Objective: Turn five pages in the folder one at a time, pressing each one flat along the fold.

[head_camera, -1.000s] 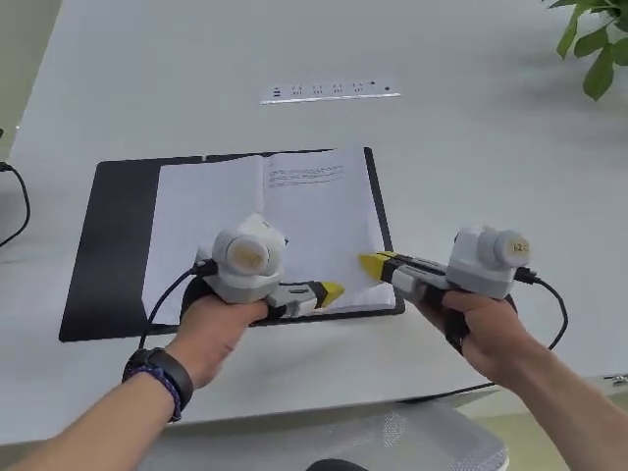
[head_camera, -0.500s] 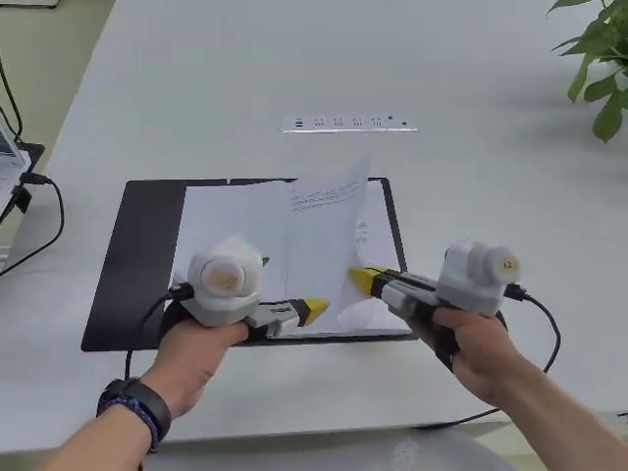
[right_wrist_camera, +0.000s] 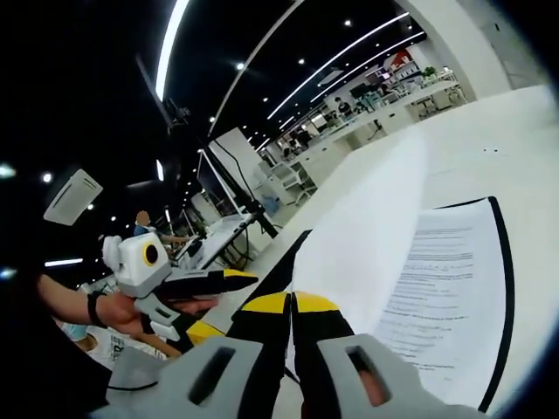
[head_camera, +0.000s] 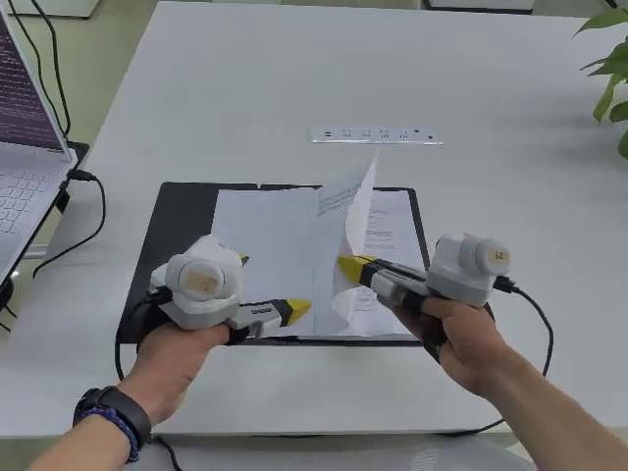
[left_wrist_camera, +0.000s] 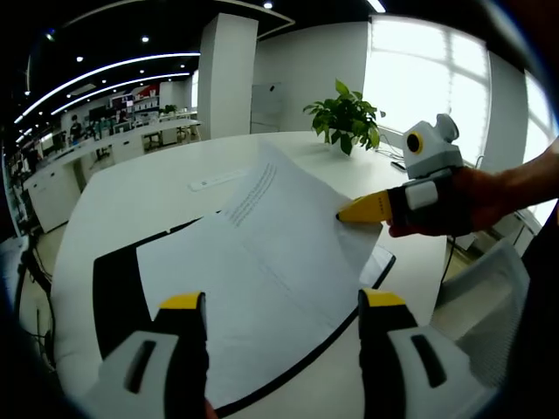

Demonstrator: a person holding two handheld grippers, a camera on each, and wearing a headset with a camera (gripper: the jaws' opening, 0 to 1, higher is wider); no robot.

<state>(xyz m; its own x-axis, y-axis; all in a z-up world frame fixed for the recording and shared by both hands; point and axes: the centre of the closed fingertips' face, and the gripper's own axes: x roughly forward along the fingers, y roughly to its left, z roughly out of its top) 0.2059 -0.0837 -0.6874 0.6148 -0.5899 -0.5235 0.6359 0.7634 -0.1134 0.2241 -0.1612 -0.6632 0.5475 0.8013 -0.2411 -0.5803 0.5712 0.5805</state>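
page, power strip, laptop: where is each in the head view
page (head_camera: 343,231), head view, middle of the raised sheet
power strip (head_camera: 375,135), head view, centre of its top face
laptop (head_camera: 18,201), head view, on its keyboard

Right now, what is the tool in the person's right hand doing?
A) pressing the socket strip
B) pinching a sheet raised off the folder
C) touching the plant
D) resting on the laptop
B: the right gripper has its jaws shut on the page, which stands up from the open folder.
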